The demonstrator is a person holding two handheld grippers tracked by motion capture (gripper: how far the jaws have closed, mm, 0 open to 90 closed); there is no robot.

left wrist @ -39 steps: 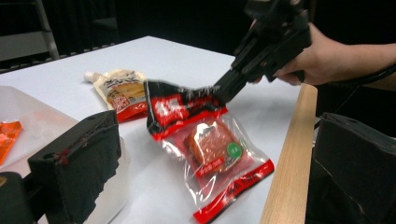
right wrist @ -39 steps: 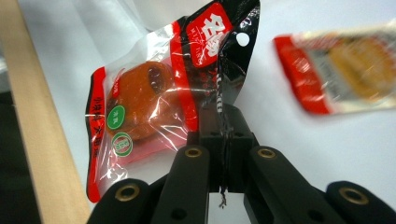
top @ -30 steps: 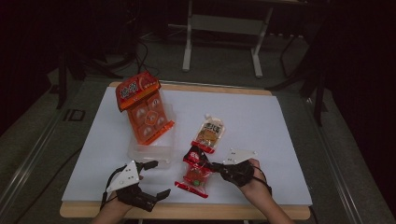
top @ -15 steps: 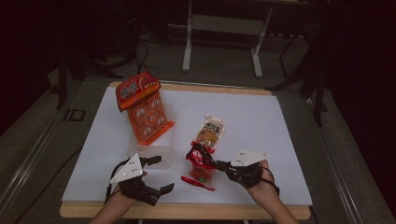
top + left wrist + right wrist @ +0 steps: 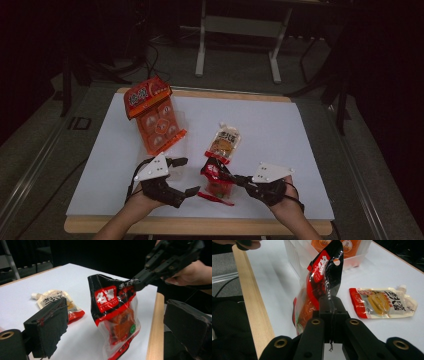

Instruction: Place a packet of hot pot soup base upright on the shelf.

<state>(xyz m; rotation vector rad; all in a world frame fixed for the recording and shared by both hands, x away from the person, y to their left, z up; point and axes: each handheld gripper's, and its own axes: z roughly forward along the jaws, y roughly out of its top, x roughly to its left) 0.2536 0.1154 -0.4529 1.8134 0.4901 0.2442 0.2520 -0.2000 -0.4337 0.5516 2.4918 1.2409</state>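
A clear plastic bin (image 5: 167, 134) near the far left of the white table (image 5: 300, 135) holds an orange snack pack (image 5: 152, 112) standing up in it. The right gripper (image 5: 239, 178) pinches the top edge of a red and black snack bag (image 5: 216, 177). The bag hangs upright by the table's near edge, long side up and down, bottom on the table. The left gripper (image 5: 186, 175) has just been closing a little, but its jaws are wide apart, with nothing between them. A pale sauce pouch (image 5: 224, 143) lies flat nearby.
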